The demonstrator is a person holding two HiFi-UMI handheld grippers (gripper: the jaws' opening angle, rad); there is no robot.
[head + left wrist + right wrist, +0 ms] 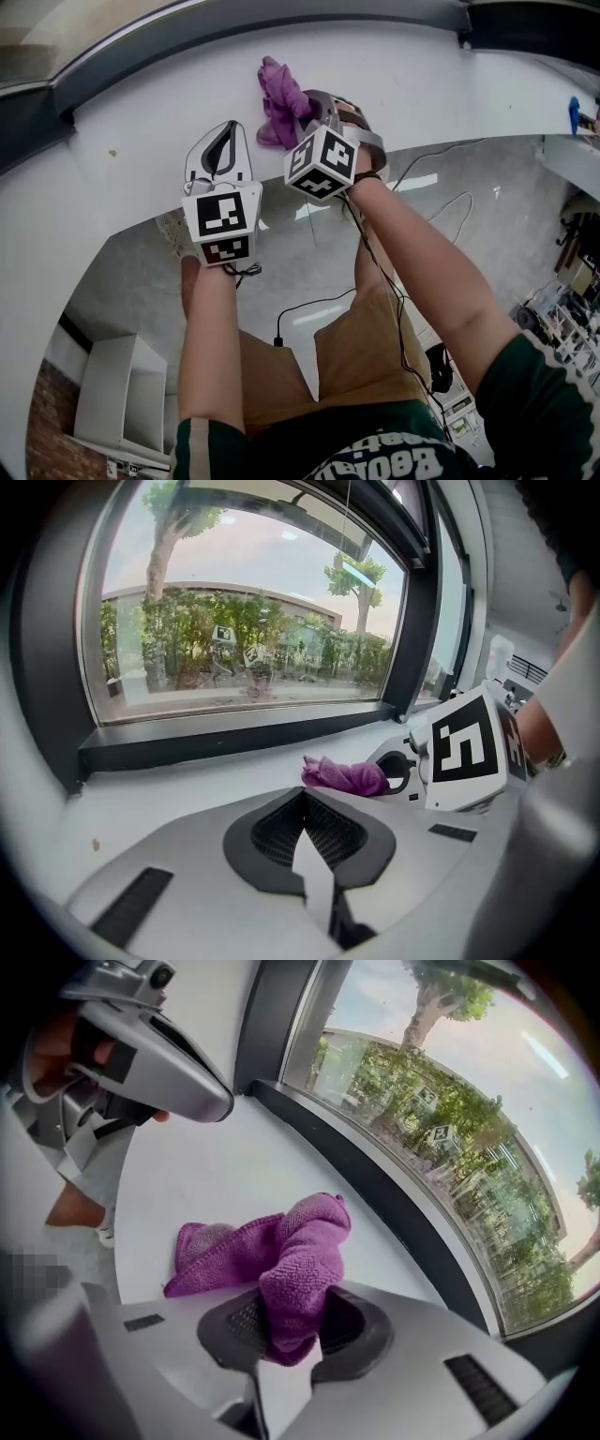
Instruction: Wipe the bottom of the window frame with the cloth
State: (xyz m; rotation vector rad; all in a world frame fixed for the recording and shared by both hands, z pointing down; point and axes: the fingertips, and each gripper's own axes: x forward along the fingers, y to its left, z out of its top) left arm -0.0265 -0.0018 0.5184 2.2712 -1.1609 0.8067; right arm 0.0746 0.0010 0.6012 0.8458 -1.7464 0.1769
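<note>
Closest in, my left gripper (303, 797) has its jaws pressed together on nothing, held over the white sill (178, 794) just short of the bottom rail of the dark window frame (234, 738). To its right, my right gripper (289, 1314) has its jaws clamped on a purple microfibre cloth (305, 1241). The cloth's free end lies bunched on the sill near the frame, with a strip of sill between them.

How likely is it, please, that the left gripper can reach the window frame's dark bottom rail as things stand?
Probably yes: only bare white sill lies between the shut, empty left gripper and the bottom rail. The purple cloth, clamped in the right gripper, sits off to its right.
</note>
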